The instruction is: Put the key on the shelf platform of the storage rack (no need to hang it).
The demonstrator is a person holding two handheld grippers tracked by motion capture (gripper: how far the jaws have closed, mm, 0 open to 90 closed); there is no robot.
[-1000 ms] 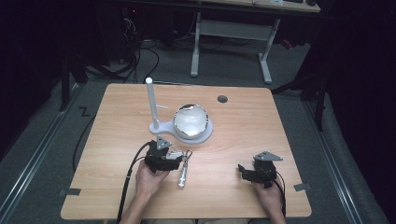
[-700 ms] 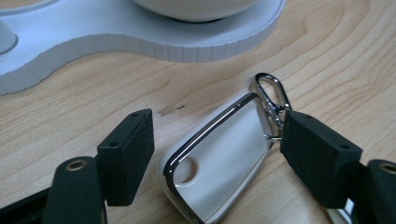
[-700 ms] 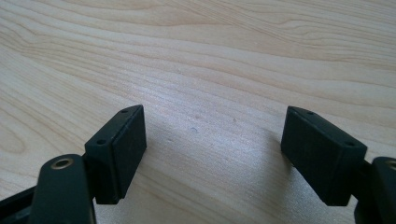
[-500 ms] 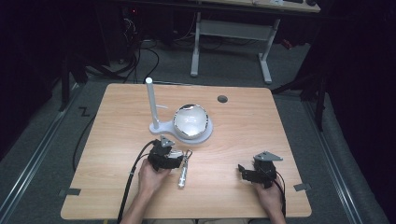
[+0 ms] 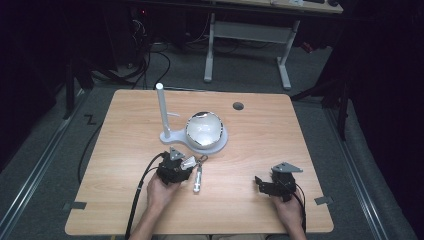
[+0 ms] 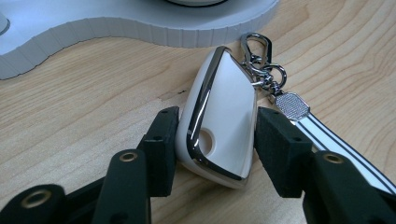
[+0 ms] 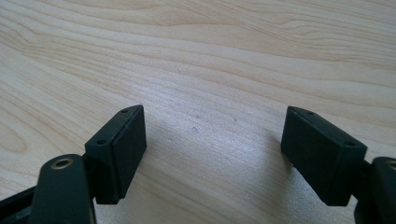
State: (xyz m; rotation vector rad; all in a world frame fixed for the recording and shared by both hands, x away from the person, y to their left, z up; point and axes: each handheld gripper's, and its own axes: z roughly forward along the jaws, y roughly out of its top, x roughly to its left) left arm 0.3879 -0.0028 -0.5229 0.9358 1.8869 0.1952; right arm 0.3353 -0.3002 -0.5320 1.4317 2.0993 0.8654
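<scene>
My left hand-held gripper (image 6: 217, 135) just closed on the white key fob (image 6: 219, 119), lower middle; pads look touching; right hand-held gripper (image 7: 215, 149) hangs released.

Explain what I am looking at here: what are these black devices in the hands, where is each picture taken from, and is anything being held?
A person sits at a wooden table and holds a hand-operated two-jaw gripper in each hand. The high view looks down from above the person's side; the other two views come from a camera riding on each gripper, looking along its black jaws.

The left gripper has just been closing its jaws around a white key fob with a chrome edge. Its pads lie against both sides of the fob. A metal clasp and a striped strap trail from the fob across the wood.

The right gripper rests near the table's right side, jaws wide apart over bare wood.

Farther back stands a white stand with an upright post, carrying a shiny bowl.
</scene>
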